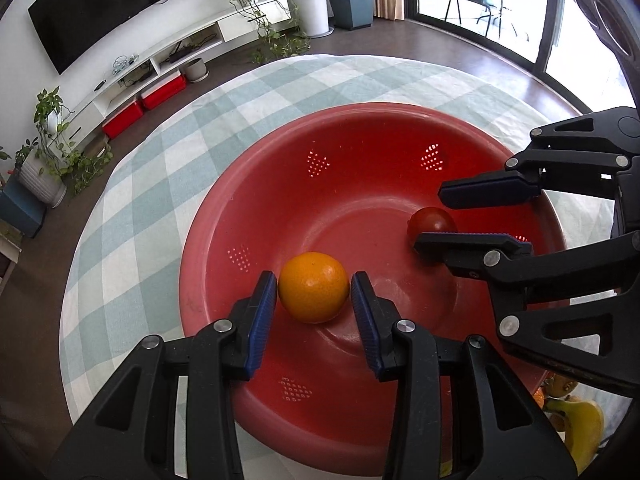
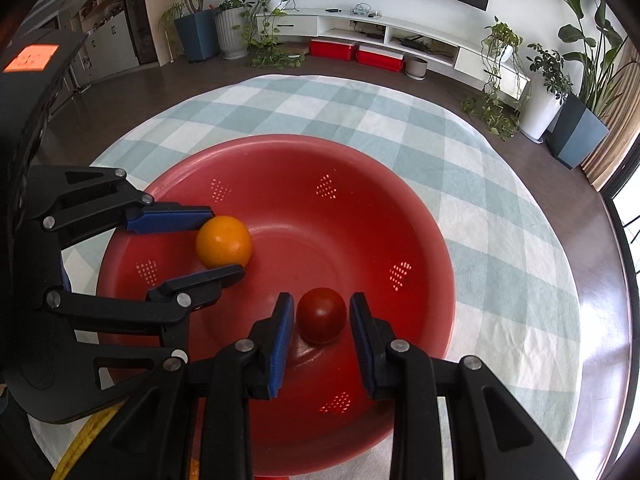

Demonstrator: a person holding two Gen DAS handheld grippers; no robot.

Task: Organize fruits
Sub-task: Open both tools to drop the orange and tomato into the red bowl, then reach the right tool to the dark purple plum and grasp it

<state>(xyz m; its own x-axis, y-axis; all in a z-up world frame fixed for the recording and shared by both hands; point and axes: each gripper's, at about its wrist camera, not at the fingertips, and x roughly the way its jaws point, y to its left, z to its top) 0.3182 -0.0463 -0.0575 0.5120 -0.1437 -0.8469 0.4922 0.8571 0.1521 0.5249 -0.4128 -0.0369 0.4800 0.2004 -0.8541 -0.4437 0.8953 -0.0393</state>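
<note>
red colander [image 1: 240, 184]: orange [image 1: 313, 287] between wide left claw [image 1: 314, 294]; tomato [image 2: 321, 314] between wide right claw [image 2: 322, 316]. step: depositing fruit. next: withdraw, fetch banana [image 1: 586, 430].

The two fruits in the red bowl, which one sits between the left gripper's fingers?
The orange, between the left gripper fingers. The darker red tomato lies between the right gripper fingers instead.
</note>
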